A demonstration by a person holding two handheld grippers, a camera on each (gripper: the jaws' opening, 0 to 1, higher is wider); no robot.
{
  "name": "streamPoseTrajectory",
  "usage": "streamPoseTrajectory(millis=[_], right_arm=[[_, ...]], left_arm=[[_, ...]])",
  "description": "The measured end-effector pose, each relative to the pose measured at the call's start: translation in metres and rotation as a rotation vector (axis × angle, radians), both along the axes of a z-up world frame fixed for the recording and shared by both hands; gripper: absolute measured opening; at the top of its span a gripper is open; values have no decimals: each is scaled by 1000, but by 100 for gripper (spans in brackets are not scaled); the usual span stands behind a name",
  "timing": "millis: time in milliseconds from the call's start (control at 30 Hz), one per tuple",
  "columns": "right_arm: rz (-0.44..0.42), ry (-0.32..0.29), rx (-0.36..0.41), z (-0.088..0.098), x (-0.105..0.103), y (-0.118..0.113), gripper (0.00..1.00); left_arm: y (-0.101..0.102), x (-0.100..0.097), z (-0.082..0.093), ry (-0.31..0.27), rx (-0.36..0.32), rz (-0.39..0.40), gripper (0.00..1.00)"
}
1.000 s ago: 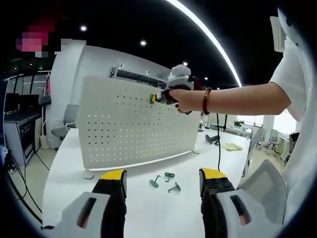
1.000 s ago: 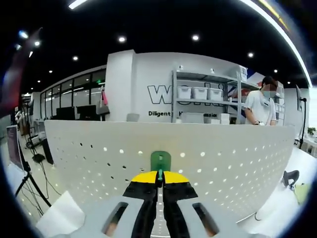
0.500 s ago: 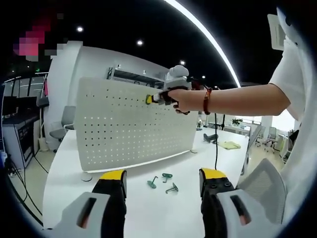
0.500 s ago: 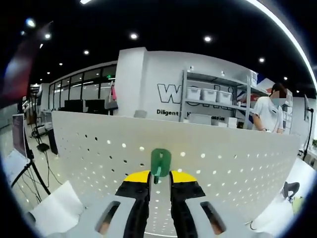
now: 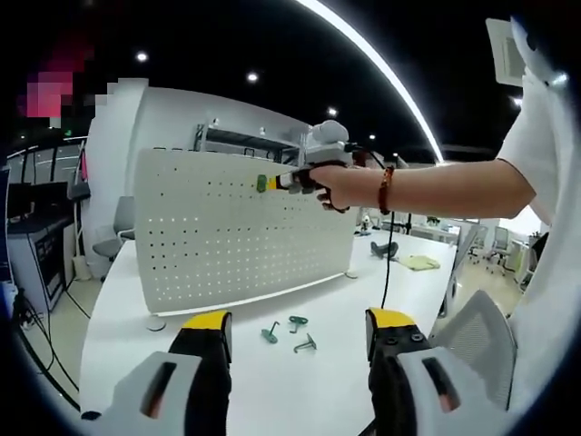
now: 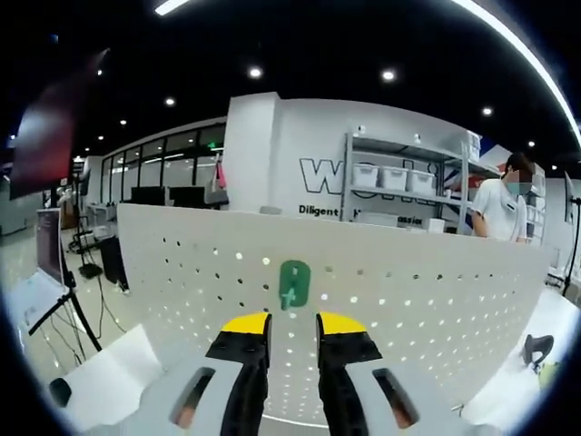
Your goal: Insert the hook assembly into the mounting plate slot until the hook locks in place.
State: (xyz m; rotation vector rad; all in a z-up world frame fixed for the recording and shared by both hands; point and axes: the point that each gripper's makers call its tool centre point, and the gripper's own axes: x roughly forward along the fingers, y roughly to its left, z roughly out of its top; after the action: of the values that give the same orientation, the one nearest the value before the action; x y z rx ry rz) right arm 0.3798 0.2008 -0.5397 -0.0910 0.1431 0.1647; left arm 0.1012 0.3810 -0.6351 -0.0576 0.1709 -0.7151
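Office shelving sits behind the pegboard (image 6: 381, 300); your right gripper (image 6: 292, 320), jaws parted, leaves the green hook (image 6: 293, 283) seated there, left gripper (image 5: 295, 331) spread idle.

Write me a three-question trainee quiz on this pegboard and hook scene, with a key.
1. True or false: the right gripper is clamped shut on the green hook.
2. How many loose hooks lie on the white table in front of the pegboard? A) one B) three C) six
3. Fill in: the left gripper hangs with its jaws ____ and holds nothing.

Key
1. False: its jaws stand apart below the hook, which sits on the pegboard.
2. B, three.
3. Open.
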Motion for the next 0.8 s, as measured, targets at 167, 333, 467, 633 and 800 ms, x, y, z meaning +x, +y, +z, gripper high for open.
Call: streamPoseTrajectory(millis=[167,333,467,633,800], right_arm=[[6,6,17,-6,-15,-9,19],[11,18,43,-13,-31,-21,19],[23,30,45,-19,-44,-29,19],[43,35,49,-26,-56,-36,19],[77,44,42,-39,-64,-39,19]], left_arm=[[-9,-7,2,3,12,-12,61],[-20,-13,5,-1,19,-25,60],[-30,-16,5,2,27,-34,60],[-42,-18,9,-1,24,-38,60],[-56,-19,10,-5,48,-59,60]])
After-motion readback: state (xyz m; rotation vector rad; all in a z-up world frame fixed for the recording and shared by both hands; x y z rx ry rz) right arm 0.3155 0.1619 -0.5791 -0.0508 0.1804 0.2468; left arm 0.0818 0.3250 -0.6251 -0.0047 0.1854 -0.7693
